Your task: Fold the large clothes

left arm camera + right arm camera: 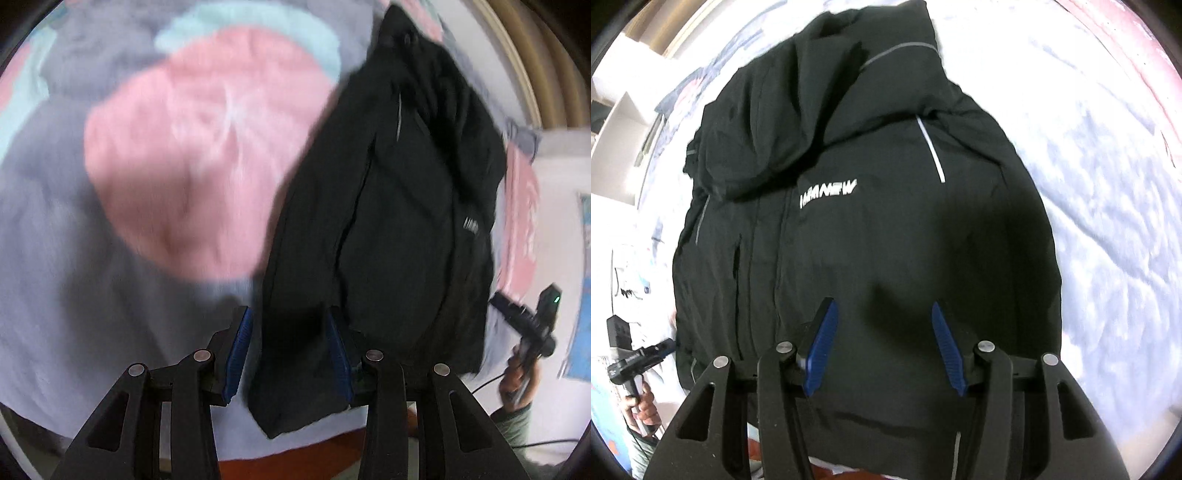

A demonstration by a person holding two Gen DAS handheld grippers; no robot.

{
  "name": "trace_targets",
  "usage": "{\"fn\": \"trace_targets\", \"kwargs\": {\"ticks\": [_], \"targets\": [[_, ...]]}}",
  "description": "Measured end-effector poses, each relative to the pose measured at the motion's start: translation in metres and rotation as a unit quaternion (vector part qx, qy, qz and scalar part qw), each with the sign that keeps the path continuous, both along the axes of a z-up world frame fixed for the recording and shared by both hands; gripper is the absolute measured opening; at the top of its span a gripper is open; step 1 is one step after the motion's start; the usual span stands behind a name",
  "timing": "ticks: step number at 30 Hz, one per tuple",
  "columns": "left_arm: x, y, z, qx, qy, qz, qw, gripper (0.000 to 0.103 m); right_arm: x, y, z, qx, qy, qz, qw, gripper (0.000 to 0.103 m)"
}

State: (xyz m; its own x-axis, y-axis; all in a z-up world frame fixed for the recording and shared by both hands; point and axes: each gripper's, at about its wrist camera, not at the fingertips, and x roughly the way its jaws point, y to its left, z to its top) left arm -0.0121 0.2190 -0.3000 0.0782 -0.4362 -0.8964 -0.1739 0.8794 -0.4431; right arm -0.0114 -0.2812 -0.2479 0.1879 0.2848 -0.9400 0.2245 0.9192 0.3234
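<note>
Here we are working over a black jacket [864, 221] that is lying on a bed whose bedspread [110, 277] is showing grey, pink and mint patches. Taking the jacket as our landmark: the left tongs [290, 350] are hovering at its lower hem corner, and the right tongs [884, 347] are hanging above its lower front, below the white chest lettering. Both pairs of tongs are standing roughly half open, and neither is holding anything; the blue pads are showing clear of the cloth as far as we can tell, though the left view is blurring with motion. The jacket is looking already narrowed, with its sleeves seeming to be tucked in and its hood [849, 92] bunching at the far end, so we are judging the side folds largely done. What we are still expecting is the lengthwise fold, bringing the hem up toward the hood, and then some smoothing.
</note>
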Motion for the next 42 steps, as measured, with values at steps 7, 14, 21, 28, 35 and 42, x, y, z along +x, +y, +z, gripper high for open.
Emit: {"fn": "trace_targets", "kwargs": {"ticks": [7, 14, 21, 28, 35, 42], "targets": [[-0.004, -0.019, -0.016, -0.057, -0.006, -0.001, 0.9984, 0.041, -0.025, -0.003, -0.002, -0.037, 0.020, 0.016, 0.999, 0.057], [0.005, -0.030, 0.017, -0.172, -0.071, -0.020, 0.9824, 0.045, -0.050, -0.050, 0.011, -0.051, 0.008, -0.035, 0.998, 0.057], [0.004, -0.047, -0.039, -0.086, 0.022, -0.016, 0.9959, 0.045, -0.087, -0.097, -0.019, -0.039, 0.060, -0.086, 0.994, 0.057], [0.009, -0.062, -0.022, -0.116, 0.001, -0.026, 0.9929, 0.046, -0.106, -0.096, -0.041, -0.016, 0.089, -0.082, 0.993, 0.060], [0.016, -0.075, 0.028, -0.267, -0.068, -0.038, 0.9605, 0.046, -0.100, -0.061, -0.005, 0.035, 0.026, -0.029, 0.999, 0.050], [0.004, -0.074, -0.025, -0.171, 0.019, -0.024, 0.9847, 0.046, -0.109, -0.071, -0.044, 0.042, 0.090, -0.049, 0.994, 0.056]]}}
